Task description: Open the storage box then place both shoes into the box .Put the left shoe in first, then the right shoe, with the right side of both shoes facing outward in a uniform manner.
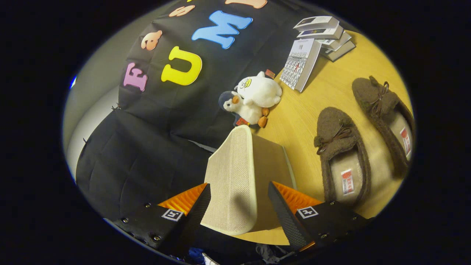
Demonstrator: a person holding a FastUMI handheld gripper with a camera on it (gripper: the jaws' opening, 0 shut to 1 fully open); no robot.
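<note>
The storage box's beige woven lid (pixel 230 176) stands tilted up between my fingers, and my gripper (pixel 239 189) is shut on it, one finger on its woven outer face and the other on its smooth inner side. The box body below is hidden. Two brown fuzzy shoes with bows and pale linings lie side by side on the wooden table (pixel 301 110), to the right of the lid. The nearer shoe (pixel 340 154) is just beyond my right finger, and the farther shoe (pixel 384 117) lies past it.
Two white plush toys (pixel 255 97) sit beyond the lid by the black cloth wall. A stack of books (pixel 325 35) and a leaning booklet (pixel 300 64) stand at the table's far end.
</note>
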